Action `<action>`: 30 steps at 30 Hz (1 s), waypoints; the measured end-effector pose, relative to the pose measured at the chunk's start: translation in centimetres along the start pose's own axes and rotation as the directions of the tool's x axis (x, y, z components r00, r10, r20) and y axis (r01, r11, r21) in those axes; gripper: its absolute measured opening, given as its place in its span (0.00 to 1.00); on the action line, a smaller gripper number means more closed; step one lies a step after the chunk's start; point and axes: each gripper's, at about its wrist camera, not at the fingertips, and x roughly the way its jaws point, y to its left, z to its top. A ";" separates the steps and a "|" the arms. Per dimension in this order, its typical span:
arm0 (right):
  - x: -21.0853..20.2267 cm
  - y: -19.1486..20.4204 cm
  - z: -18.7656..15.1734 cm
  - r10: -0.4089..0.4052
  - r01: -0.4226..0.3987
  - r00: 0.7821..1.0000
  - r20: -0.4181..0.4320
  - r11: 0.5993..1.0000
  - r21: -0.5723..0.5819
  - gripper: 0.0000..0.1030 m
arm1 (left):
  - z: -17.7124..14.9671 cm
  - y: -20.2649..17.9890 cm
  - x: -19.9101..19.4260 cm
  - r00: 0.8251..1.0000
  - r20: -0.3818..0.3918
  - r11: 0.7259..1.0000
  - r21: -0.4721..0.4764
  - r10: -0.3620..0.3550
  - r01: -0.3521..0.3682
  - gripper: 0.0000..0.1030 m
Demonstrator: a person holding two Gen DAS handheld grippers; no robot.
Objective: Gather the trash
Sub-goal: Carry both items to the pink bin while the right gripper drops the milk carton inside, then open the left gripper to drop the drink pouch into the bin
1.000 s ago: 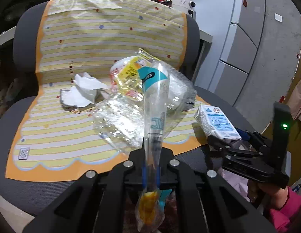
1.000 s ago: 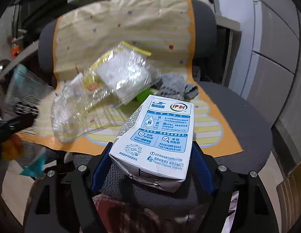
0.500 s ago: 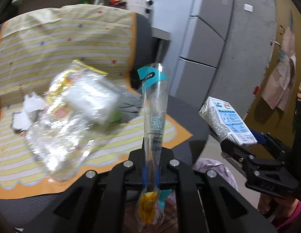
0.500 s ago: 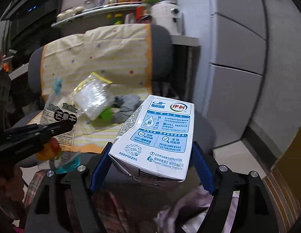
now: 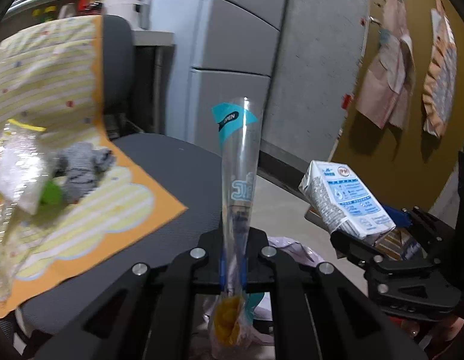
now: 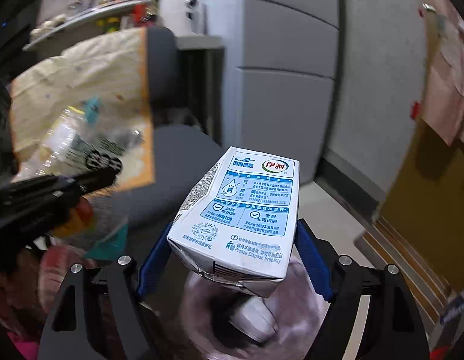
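Fingers (image 6: pixel 310 258) of our right gripper (image 6: pixel 232 258) clamp the carton (image 6: pixel 241 210) by its sides above a bag (image 6: pixel 292 309); it looks light, crushable. Left gripper (image 5: pixel 233 267) pinches a limp, slippery wrapper (image 5: pixel 239 165).

My left gripper (image 5: pixel 233 270) is pinched tight; my right gripper (image 6: pixel 235 258) clamped too — both held level, side by side.

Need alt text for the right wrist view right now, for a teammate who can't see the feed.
The right claw is shut on a blue-and-white milk carton, held above a pale bin bag with something white already inside. At left, blurred, the left claw grips a clear plastic wrapper in front of a chair draped with a striped yellow cover.
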 end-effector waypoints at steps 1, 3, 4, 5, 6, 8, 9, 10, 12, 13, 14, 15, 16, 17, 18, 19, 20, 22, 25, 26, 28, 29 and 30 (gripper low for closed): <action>0.3 -0.6 -0.4 -0.009 0.010 1.000 -0.008 1.000 0.015 0.78 | -0.1 -0.4 0.6 1.000 -0.008 1.000 0.006 -0.008 0.008 0.04; 1.1 -1.7 -1.1 -0.034 0.036 0.999 -0.026 0.998 0.043 0.82 | -0.2 -0.9 1.2 0.999 -0.023 1.000 0.008 -0.023 0.023 0.04; 1.5 -2.0 -1.4 -0.045 0.047 0.998 -0.039 0.998 0.052 0.84 | -0.3 -1.0 1.6 0.999 -0.031 1.000 0.010 -0.026 0.027 0.04; 2.0 -2.5 -1.7 -0.055 0.059 0.997 -0.054 0.996 0.061 0.85 | -0.3 -1.2 1.8 0.999 -0.036 1.000 0.013 -0.028 0.029 0.04; 2.3 -2.7 -1.8 -0.062 0.066 0.996 -0.066 0.996 0.067 0.85 | -0.5 -1.3 2.0 0.999 -0.042 0.999 0.015 -0.032 0.032 0.04; 2.8 -3.3 -2.1 -0.059 0.067 0.995 -0.084 0.994 0.091 0.85 | -0.7 -1.3 2.2 0.998 -0.055 0.999 0.015 -0.040 0.040 0.04; 2.8 -3.4 -2.1 -0.055 0.064 0.995 -0.084 0.993 0.100 0.85 | -0.8 -1.4 2.3 0.997 -0.060 0.999 0.016 -0.045 0.046 0.04; 2.8 -3.5 -2.0 -0.053 0.062 0.995 -0.081 0.992 0.108 0.85 | -0.9 -1.5 2.4 0.997 -0.065 0.999 0.018 -0.049 0.050 0.04; 2.5 -3.6 -1.9 -0.061 0.069 0.996 -0.067 0.991 0.115 0.85 | -1.0 -1.7 2.6 0.995 -0.074 0.997 0.022 -0.066 0.067 0.04; 2.2 -3.6 -1.9 -0.065 0.072 0.996 -0.058 0.990 0.118 0.85 | -1.1 -1.9 2.7 0.994 -0.078 0.997 0.026 -0.074 0.077 0.04; 2.1 -3.7 -1.8 -0.069 0.075 0.996 -0.050 0.990 0.123 0.85 | -1.1 -2.1 2.8 0.993 -0.082 0.996 0.030 -0.083 0.086 0.04; 1.9 -3.8 -1.8 -0.074 0.079 0.996 -0.044 0.989 0.128 0.85 | -1.2 -2.4 3.0 0.991 -0.089 0.994 0.038 -0.100 0.104 0.04; 1.7 -4.0 -1.8 -0.078 0.082 0.996 -0.036 0.987 0.135 0.85 | -1.3 -2.8 3.2 0.988 -0.096 0.991 0.045 -0.119 0.123 0.04; 1.6 -4.1 -1.7 -0.081 0.084 0.996 -0.030 0.986 0.143 0.85 | -1.4 -3.1 3.4 0.986 -0.101 0.989 0.051 -0.133 0.138 0.05; 1.4 -4.4 -1.7 -0.084 0.087 0.996 -0.023 0.984 0.153 0.85 | -1.4 -3.4 3.7 0.983 -0.109 0.986 0.056 -0.150 0.157 0.05; 1.2 -4.7 -1.6 -0.089 0.090 0.996 -0.018 0.983 0.160 0.85 | -1.5 -3.7 4.1 0.978 -0.118 0.982 0.057 -0.172 0.180 0.05; 1.1 -4.9 -1.6 -0.093 0.094 0.996 -0.013 0.981 0.167 0.85 | -1.6 -3.9 4.4 0.975 -0.124 0.980 0.054 -0.184 0.192 0.05; 1.0 -5.4 -1.5 -0.100 0.100 0.995 -0.009 0.979 0.177 0.85 | -1.7 -4.4 5.5 0.965 -0.150 0.974 0.042 -0.215 0.224 0.07; 0.9 -6.2 -1.4 -0.111 0.110 0.994 -0.001 0.975 0.194 0.85 | -2.1 -5.3 6.7 0.957 -0.180 0.969 0.052 -0.228 0.241 0.15; 0.9 -6.5 -1.5 -0.117 0.114 0.993 -0.001 0.973 0.200 0.85 | -2.2 -5.6 7.1 0.956 -0.187 0.968 0.061 -0.227 0.242 0.18; 1.0 -6.9 -1.4 -0.121 0.119 0.993 -0.002 0.970 0.210 0.85 | -2.3 -6.1 7.7 0.955 -0.200 0.968 0.080 -0.217 0.236 0.28; 1.0 -7.2 -1.4 -0.124 0.122 0.992 -0.003 0.969 0.216 0.85 | -2.4 -6.4 8.3 0.955 -0.208 0.968 0.089 -0.210 0.233 0.29; 1.1 -7.4 -1.4 -0.125 0.123 0.992 -0.004 0.968 0.219 0.85 | -2.4 -6.4 8.6 0.954 -0.215 0.968 0.093 -0.208 0.232 0.33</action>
